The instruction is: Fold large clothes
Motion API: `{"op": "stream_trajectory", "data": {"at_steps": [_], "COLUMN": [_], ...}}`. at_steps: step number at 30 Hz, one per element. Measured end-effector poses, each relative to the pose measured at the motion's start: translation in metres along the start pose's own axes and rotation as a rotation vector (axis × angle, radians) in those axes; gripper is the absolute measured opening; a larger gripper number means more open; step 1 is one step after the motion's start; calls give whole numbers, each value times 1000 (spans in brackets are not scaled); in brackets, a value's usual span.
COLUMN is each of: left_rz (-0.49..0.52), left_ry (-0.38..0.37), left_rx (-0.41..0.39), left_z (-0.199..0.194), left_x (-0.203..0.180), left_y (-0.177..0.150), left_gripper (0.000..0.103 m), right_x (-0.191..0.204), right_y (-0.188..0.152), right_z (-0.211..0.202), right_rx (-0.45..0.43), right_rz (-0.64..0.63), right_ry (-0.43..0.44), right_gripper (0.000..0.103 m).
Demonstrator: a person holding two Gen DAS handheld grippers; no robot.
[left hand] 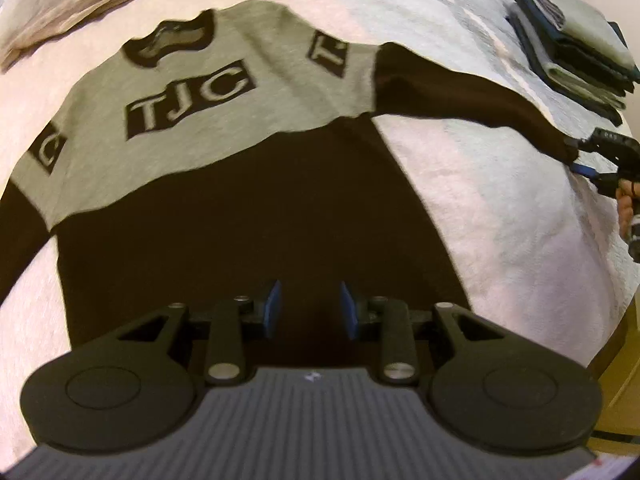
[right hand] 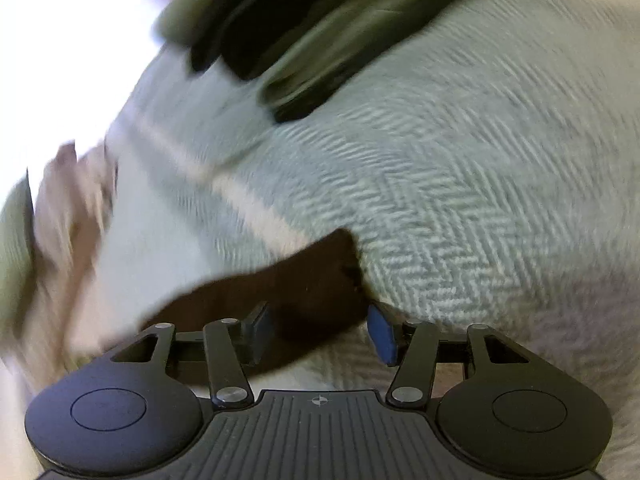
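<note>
The right gripper [right hand: 320,330] has its fingers apart around the sleeve cuff [right hand: 320,276] of the sweater [left hand: 248,208], so the cuff could slip free. The left gripper [left hand: 308,310], fingers also apart, hovers over the hem, pinning nothing.

sweater [left hand: 248,184]: black body, grey "TJC" yoke | spread flat on blanket [left hand: 500,208] | one sleeve stretched sideways

One black-and-grey sweater [left hand: 224,184] with "TJC" lettering lies spread on one pale herringbone bedspread [left hand: 480,200]. Two black two-finger grippers show: the left gripper [left hand: 310,308] near, the right gripper [left hand: 580,156] at the far right. One stack of folded dark and pale clothes [left hand: 576,44] sits far right.
</note>
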State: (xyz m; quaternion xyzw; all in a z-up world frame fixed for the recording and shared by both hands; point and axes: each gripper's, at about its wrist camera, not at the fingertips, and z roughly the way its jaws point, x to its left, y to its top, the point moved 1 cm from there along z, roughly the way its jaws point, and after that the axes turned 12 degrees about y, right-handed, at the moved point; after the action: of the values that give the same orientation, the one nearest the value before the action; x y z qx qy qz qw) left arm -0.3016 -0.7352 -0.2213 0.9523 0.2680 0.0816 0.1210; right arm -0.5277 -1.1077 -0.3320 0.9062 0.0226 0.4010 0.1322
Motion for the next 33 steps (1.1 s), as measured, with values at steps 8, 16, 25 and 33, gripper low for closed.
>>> {"op": "stream_trajectory", "data": {"at_steps": [8, 16, 25, 33], "left_rz": [-26, -141, -314, -325], "left_ry": [57, 107, 154, 166], "left_rx": [7, 6, -37, -104], "left_z": [-14, -32, -82, -134], "left_x": [14, 40, 79, 124], "left_y": [-5, -37, -84, -139], "left_gripper": [28, 28, 37, 80], "right_x": [15, 55, 158, 279], "right_y": [33, 2, -123, -267], "right_z": [-14, -24, -56, -92], "right_rx": [-33, -30, 221, 362], "right_rz": [-233, -357, -486, -719], "right_ry": [-154, -295, -117, -40], "right_gripper": [2, 49, 55, 84]}}
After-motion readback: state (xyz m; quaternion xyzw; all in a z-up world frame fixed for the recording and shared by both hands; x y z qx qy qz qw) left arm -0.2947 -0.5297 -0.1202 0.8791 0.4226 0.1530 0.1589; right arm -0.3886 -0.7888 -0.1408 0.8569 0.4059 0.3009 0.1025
